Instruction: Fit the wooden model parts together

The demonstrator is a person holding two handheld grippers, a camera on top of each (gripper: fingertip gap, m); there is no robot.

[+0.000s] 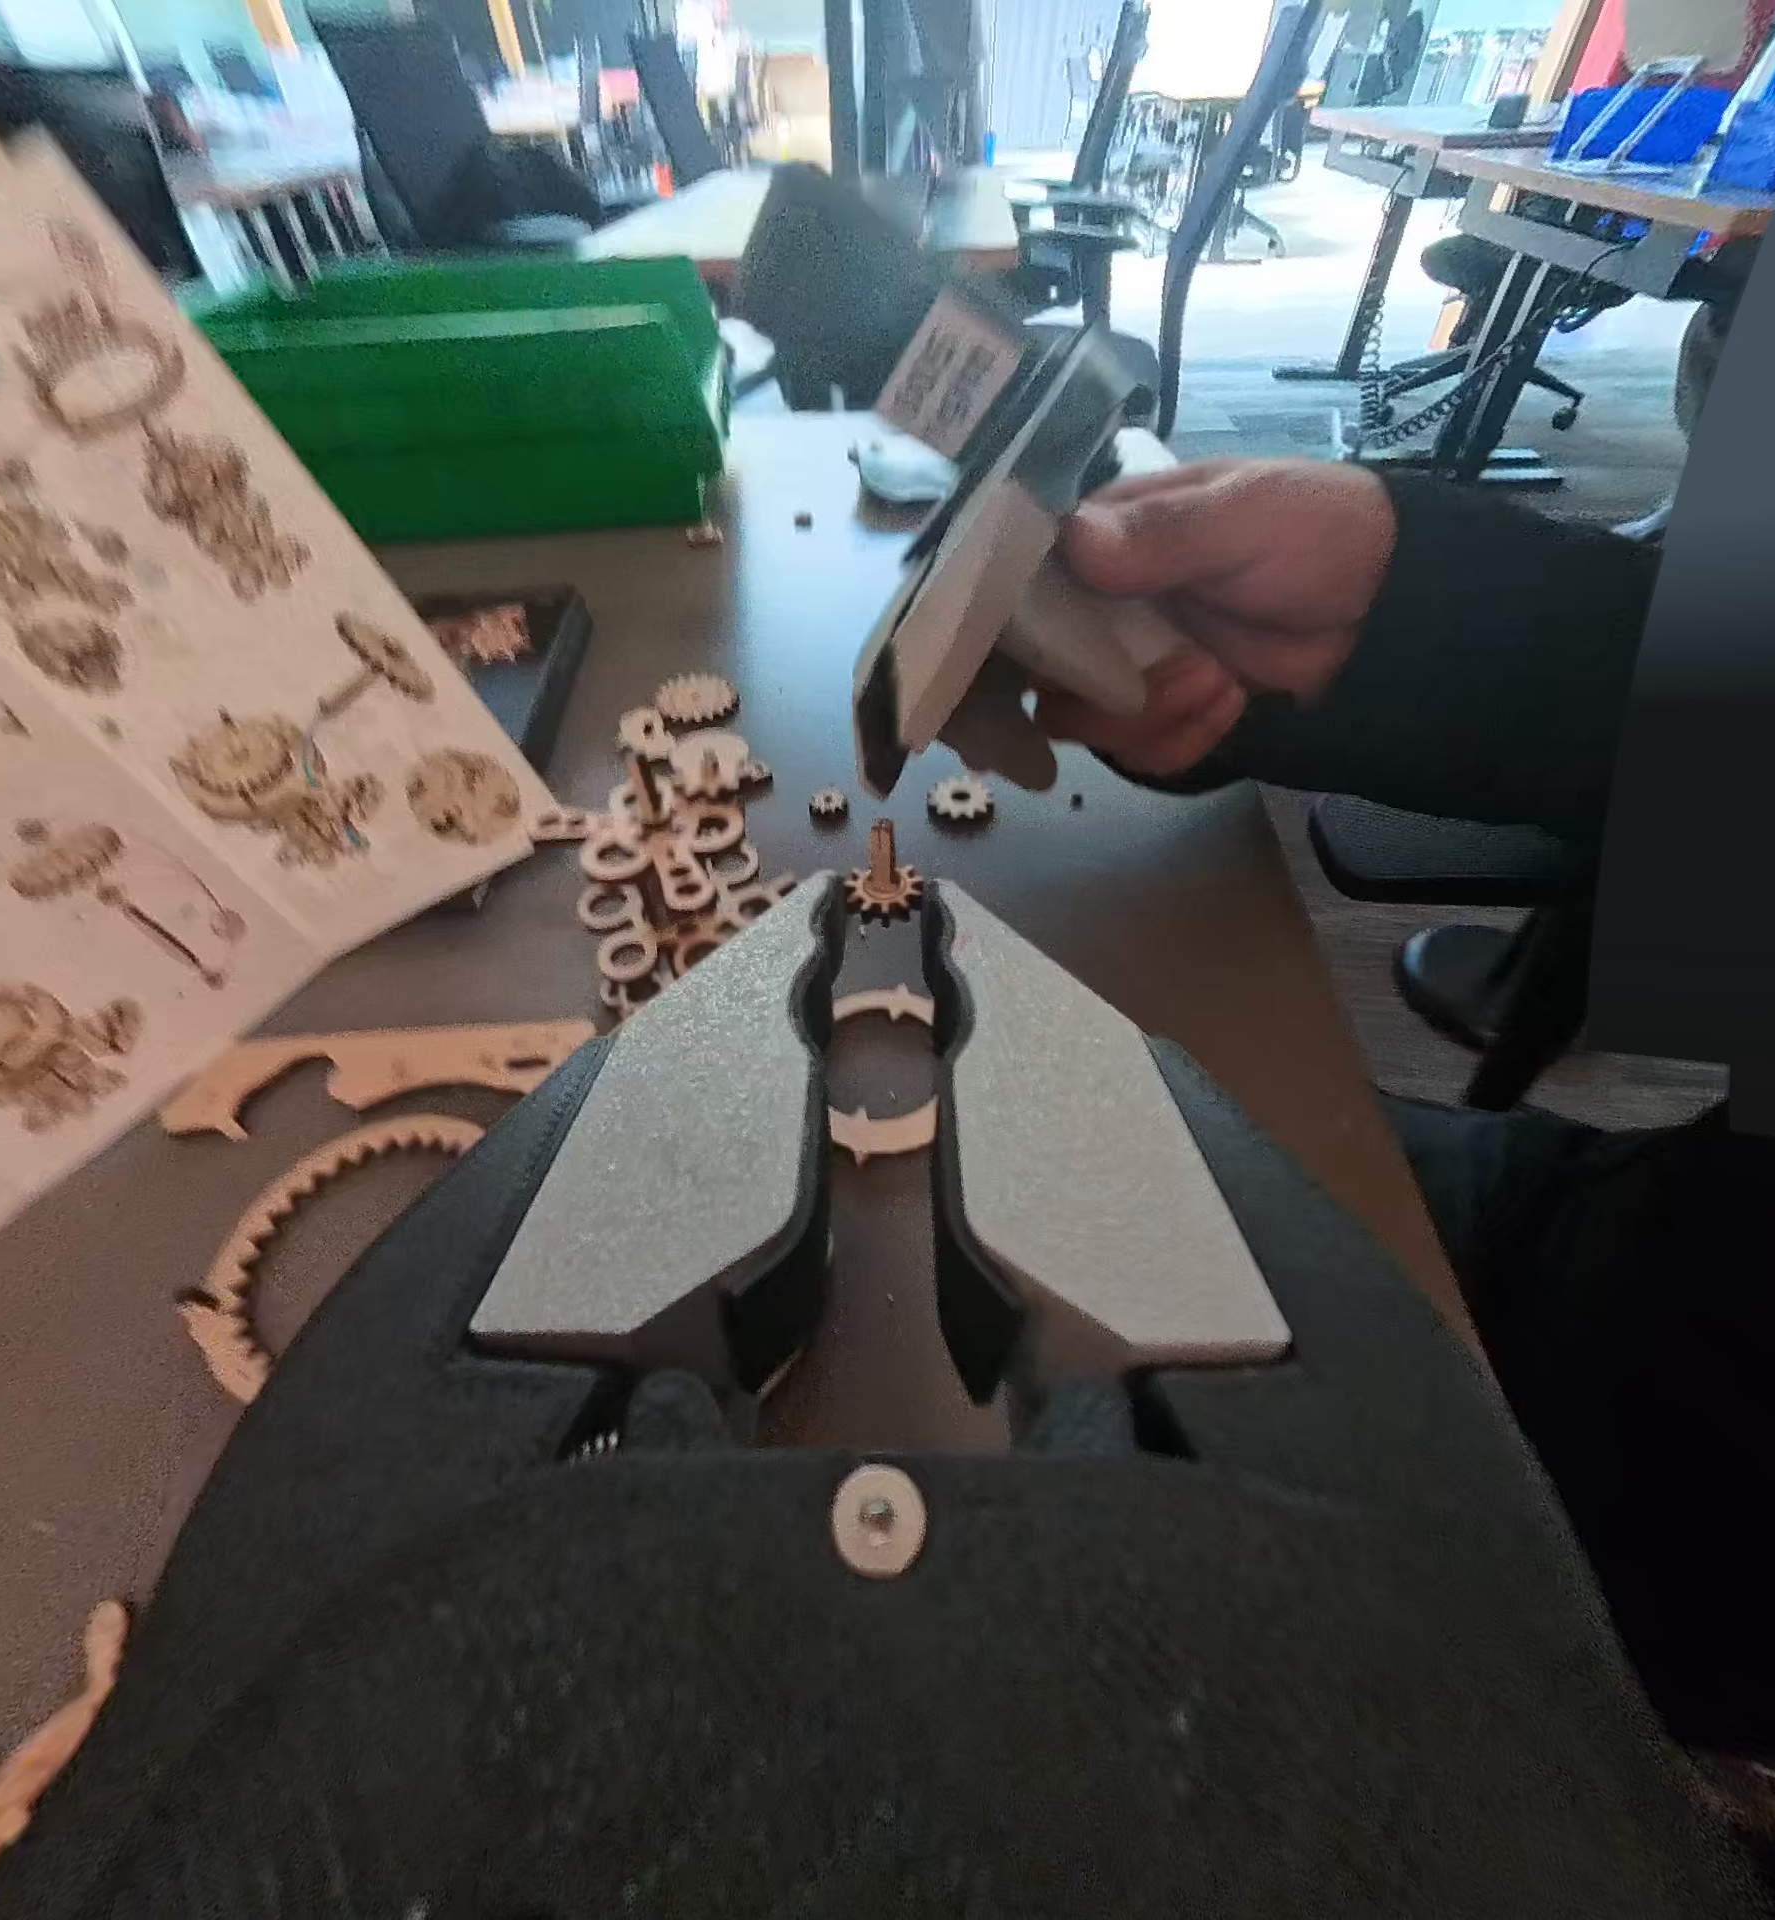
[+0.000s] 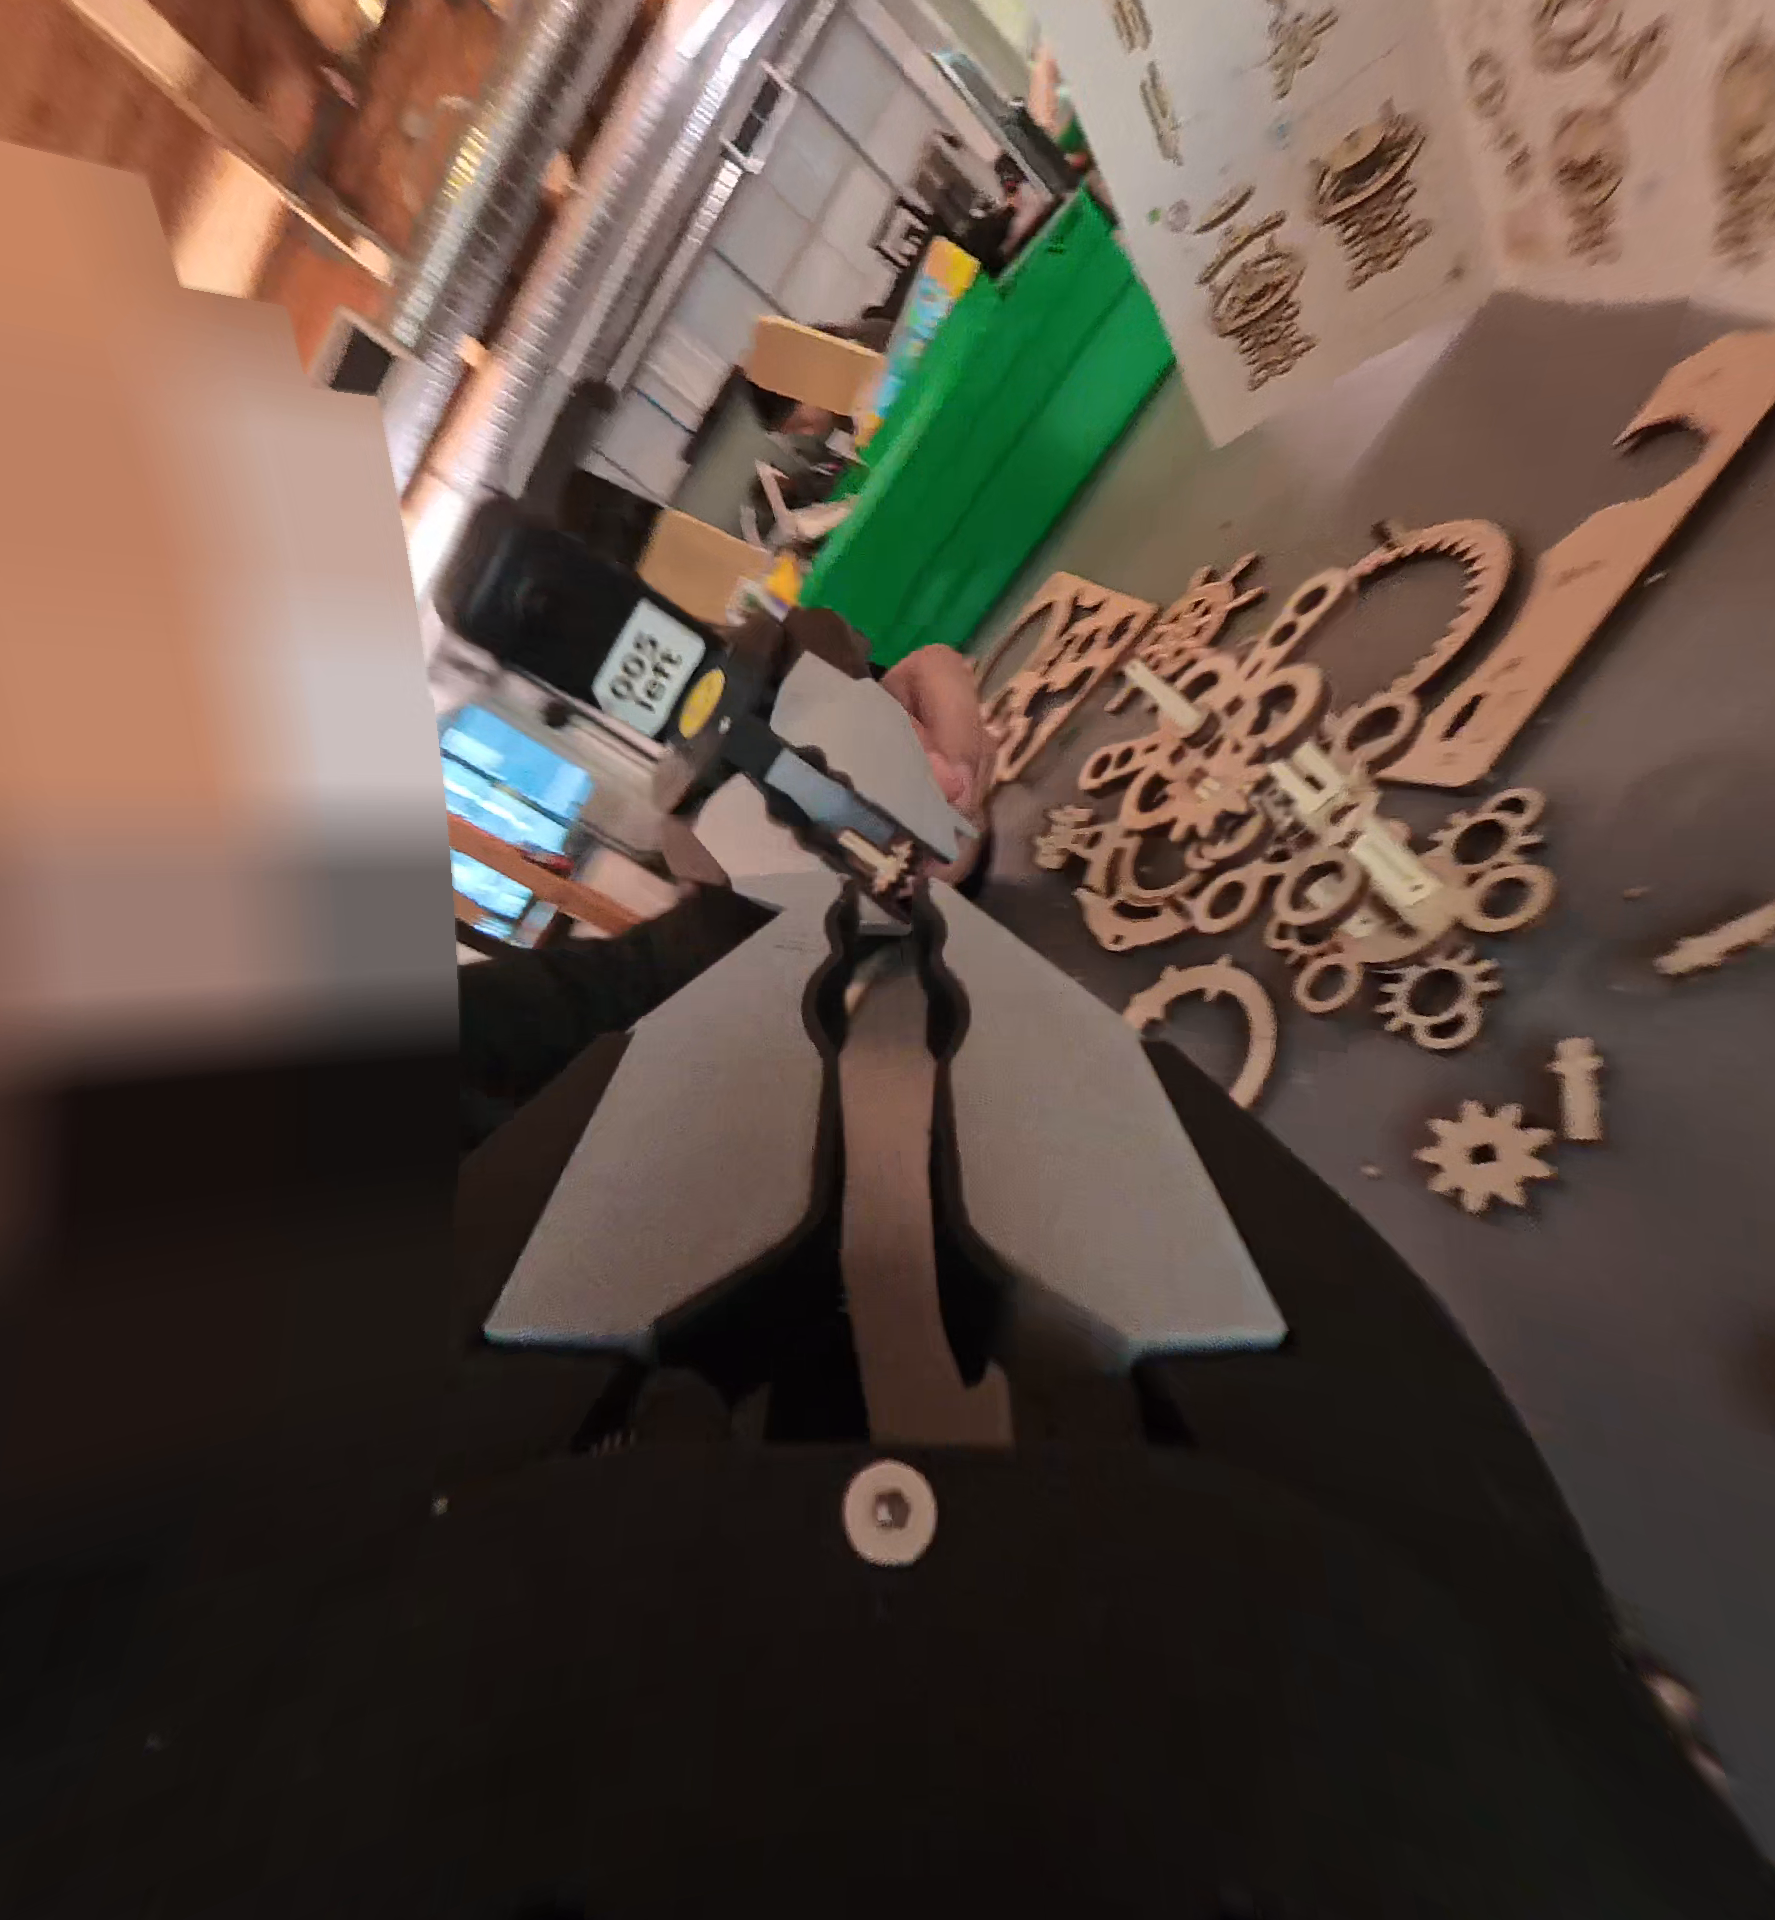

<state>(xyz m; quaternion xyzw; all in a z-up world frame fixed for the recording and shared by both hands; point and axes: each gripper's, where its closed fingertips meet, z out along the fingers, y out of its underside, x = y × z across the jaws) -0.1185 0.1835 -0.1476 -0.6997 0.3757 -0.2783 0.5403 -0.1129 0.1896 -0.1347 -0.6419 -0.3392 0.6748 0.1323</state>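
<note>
My left gripper is shut on a small wooden gear with a short wooden peg standing up through it, held above the dark table. My right gripper, held by a hand, points down with its tips just above the peg. In the right wrist view my right gripper is narrowly open and empty. The gear and the left gripper lie just beyond its tips.
A pile of wooden rings and gears lies left of the grippers, with two loose gears behind. A ring part, a toothed arc, an instruction sheet, a black tray and a green box are also present.
</note>
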